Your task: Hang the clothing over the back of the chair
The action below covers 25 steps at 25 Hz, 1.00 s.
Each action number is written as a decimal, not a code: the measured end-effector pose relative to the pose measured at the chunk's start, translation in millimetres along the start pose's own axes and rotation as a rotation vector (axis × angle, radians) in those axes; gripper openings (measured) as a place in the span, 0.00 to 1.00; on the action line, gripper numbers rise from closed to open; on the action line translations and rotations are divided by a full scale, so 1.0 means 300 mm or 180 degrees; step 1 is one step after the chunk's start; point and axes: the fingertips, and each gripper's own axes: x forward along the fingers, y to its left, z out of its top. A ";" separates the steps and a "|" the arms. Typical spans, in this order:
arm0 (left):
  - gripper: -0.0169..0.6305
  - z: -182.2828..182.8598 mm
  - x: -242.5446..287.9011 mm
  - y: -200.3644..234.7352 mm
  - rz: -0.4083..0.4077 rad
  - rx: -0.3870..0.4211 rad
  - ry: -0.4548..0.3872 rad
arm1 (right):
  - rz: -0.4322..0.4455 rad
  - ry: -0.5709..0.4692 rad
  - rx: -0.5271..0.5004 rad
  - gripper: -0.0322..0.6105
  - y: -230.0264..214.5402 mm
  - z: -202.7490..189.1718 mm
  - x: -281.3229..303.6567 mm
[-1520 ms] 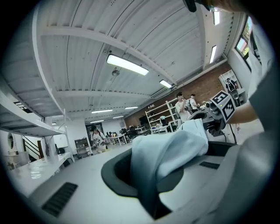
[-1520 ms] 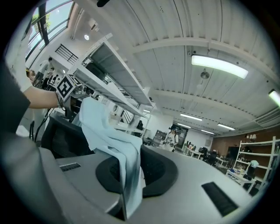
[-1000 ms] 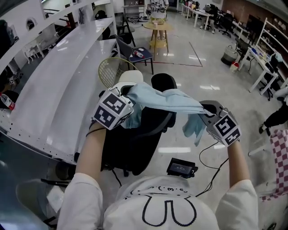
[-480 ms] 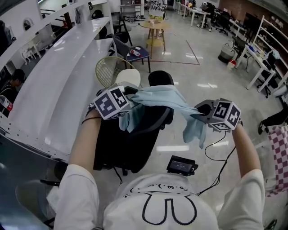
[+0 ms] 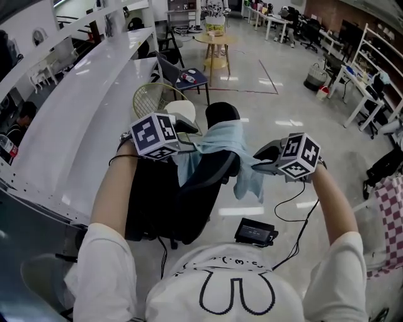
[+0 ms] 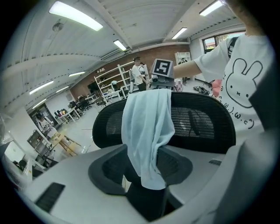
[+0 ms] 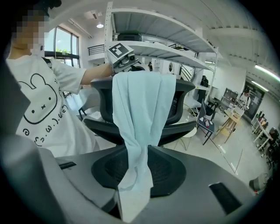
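Glossy office floor [image 5: 264,88] beneath; left tongs [image 5: 187,127], right tongs [image 5: 262,155] apart, just opening, cloth [image 5: 221,137] between them, draped over chair [image 5: 211,175] back.

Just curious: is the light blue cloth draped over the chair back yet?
Yes, draped: the cloth lies across the chair back, ends hanging down both sides.

An open-plan lab or office: rows of desks [image 5: 273,17], metal shelving [image 5: 381,53], polished floor [image 5: 277,100].

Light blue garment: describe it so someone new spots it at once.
Find the black mesh office chair beside the long white counter. Draped over the top of its backrest is the light blue garment, the only soft, pale thing on that dark chair.
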 end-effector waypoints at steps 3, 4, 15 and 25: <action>0.39 0.000 0.001 0.004 0.0022 0.0011 0.0074 | 0.0049 -0.0077 -0.0001 0.25 0.012 0.015 -0.005; 0.40 0.000 0.002 0.006 0.0036 0.0004 0.0085 | 0.0058 -0.0113 0.0002 0.27 0.016 0.018 -0.009; 0.59 0.025 -0.036 -0.036 0.0012 -0.0229 -0.0092 | 0.0047 -0.0641 0.0076 0.51 0.072 0.071 -0.100; 0.58 0.071 -0.166 -0.062 0.0550 -0.0465 -0.0511 | -0.0203 -0.0925 -0.0358 0.50 0.113 0.110 -0.189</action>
